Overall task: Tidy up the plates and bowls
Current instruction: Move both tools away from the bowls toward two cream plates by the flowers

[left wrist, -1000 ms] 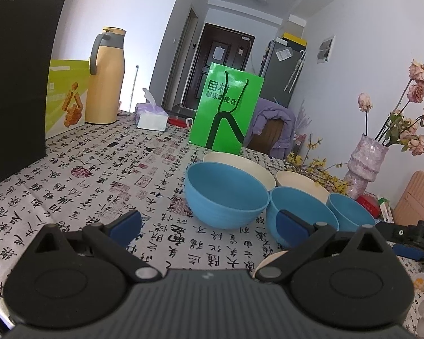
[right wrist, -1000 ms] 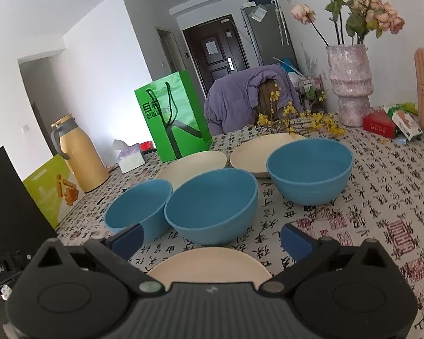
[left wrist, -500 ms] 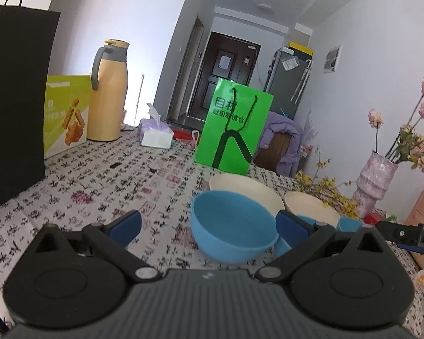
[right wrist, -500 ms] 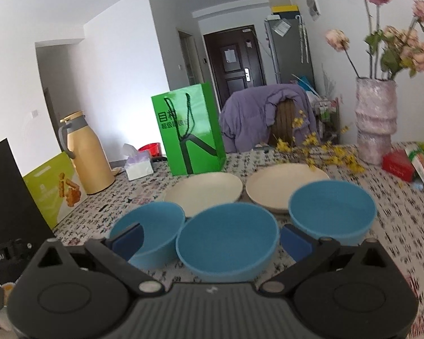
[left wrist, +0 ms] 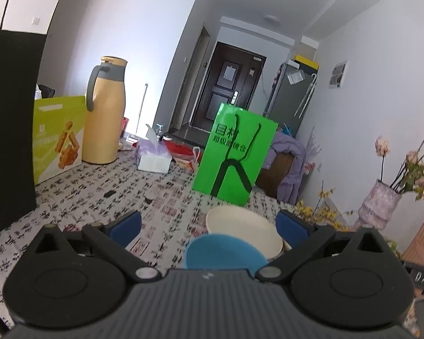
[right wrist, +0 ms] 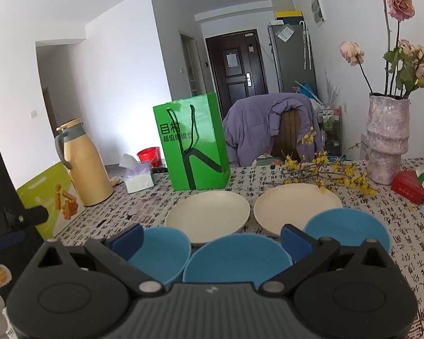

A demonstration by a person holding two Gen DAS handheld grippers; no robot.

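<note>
Right gripper (right wrist: 210,236): jaws spread wide, empty, held above the near edge of the crockery group. Left gripper (left wrist: 209,224): jaws likewise wide apart, nothing between them.

Table (right wrist: 410,243), covered in a calligraphy-print cloth, bears:

- Middle blue bowl (right wrist: 237,257): near, centred between the right gripper's fingers and below them, not touched.
- Left blue bowl (right wrist: 161,250): just beside the middle bowl, partly behind the left blue fingertip.
- Right blue bowl (right wrist: 350,228): right of the middle bowl, partly behind the right fingertip.
- Left cream plate (right wrist: 207,216): farther back, behind the left and middle bowls.
- Right cream plate (right wrist: 296,204): far right of the first plate, close beside it.
- Green paper bag (right wrist: 193,141): upright, beyond the plates.
- Yellow thermos jug (right wrist: 83,162): far left.
- Tissue box (right wrist: 138,178): between jug and bag.
- Pink vase (right wrist: 387,138) with flowers: far right.

In the left wrist view, one blue bowl (left wrist: 224,251) and a cream plate (left wrist: 243,230) behind it lie between that gripper's fingers, lower than them.
</note>
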